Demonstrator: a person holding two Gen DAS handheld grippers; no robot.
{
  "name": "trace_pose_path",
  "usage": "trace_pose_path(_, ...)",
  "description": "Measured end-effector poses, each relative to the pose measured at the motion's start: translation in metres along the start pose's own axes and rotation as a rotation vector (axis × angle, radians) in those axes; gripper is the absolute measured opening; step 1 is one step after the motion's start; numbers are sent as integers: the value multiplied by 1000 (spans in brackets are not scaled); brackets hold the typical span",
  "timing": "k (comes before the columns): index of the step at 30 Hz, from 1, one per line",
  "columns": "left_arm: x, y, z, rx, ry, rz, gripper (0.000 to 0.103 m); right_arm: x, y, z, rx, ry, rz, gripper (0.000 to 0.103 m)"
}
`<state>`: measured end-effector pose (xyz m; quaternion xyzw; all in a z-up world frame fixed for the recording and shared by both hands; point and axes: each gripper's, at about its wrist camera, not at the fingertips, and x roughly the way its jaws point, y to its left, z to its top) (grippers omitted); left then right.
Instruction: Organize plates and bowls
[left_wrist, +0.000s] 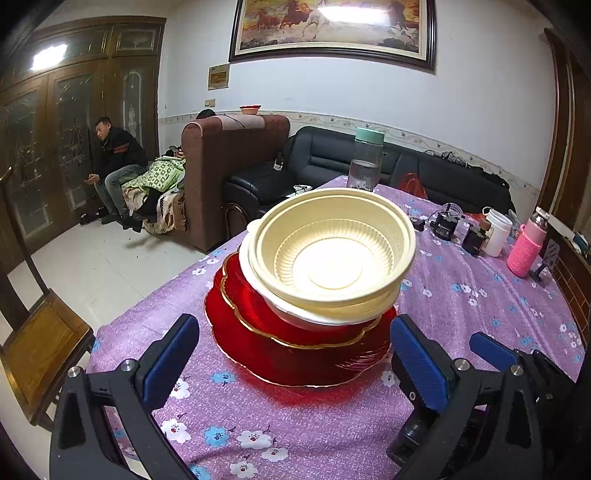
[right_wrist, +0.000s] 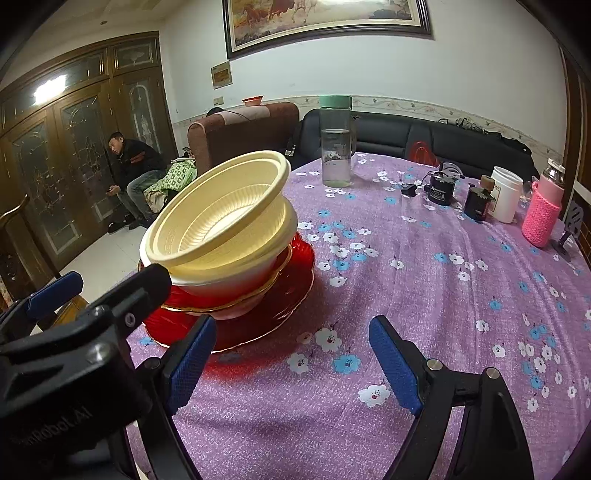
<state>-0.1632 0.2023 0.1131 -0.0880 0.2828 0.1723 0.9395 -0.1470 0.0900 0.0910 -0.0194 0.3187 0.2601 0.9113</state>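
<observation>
Stacked bowls and plates on the tabletop, both tongs open and empty.

I see the cream bowls (left_wrist: 332, 254) nested and tilted on the red plates (left_wrist: 295, 350), which lie on the purple flowered tabletop (left_wrist: 480, 306) near its left edge. My left tongs (left_wrist: 295, 365) stand wide open on the near side of the stack, touching nothing. My right tongs (right_wrist: 291, 365) gape too, just right of the stack. A water bottle (right_wrist: 335, 142) stands farther back.

Cream bowls (left_wrist: 332, 258) nested, tilted, atop red plates (left_wrist: 291, 350) near the table's (left_wrist: 480, 306) left edge. Left gripper (left_wrist: 291, 354) gaping wide, empty, flanking the plates.
</observation>
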Motion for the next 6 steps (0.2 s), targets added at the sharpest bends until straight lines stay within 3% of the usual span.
trace_pose_path(6, 3, -15, 1, 24, 21, -1, 103, -4, -19, 0, 37, -4, 5, 88)
